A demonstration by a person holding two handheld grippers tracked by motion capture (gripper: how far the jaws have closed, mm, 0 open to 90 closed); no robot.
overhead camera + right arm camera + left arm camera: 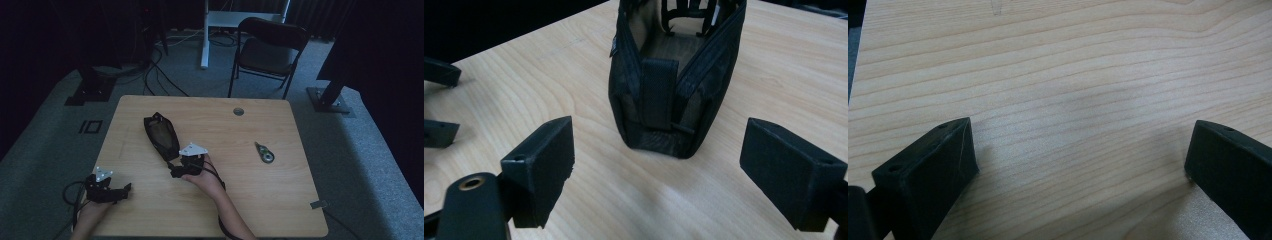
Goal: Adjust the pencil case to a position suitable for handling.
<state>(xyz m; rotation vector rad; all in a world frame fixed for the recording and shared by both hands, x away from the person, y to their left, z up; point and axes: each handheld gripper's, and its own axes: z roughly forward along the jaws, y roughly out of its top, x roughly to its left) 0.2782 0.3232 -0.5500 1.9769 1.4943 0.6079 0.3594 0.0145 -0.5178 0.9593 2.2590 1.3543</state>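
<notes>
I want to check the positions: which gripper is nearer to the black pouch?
Right. The right gripper is at the near end of the black pouch, jaws open. The left gripper is apart, near the table edge.

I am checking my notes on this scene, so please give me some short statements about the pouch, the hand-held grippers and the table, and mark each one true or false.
1. The right hand-held gripper is open, with the black mesh zip pouch just ahead of its jaws. True.
2. The left hand-held gripper is shut on the pouch. False: it is open over bare light wooden table.
3. The pouch is zipped closed. False: its top is open and the inside shows.
4. A small green and grey tape dispenser lies on the table, apart from the pouch. True.
5. A black folding chair stands beyond the table. True.
</notes>
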